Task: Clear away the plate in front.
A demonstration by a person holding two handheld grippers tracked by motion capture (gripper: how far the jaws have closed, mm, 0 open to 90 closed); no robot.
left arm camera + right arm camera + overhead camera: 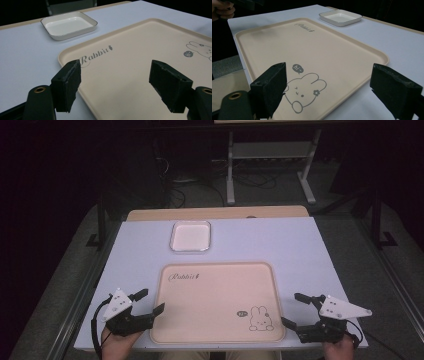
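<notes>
At the left we see the left gripper [150,301] beside the tray's near left corner, jaws spread wide with nothing between them. Its own view looks across the tray [140,75] toward the dish [68,25]. The beige tray [215,295] lies flat at the table's [300,250] near edge, a rabbit drawn on its near right corner. The white dish [190,236] sits just beyond the tray, apart from it. At the right, the right gripper [292,310] is beside the tray's near right corner, jaws wide apart and holding nothing.
</notes>
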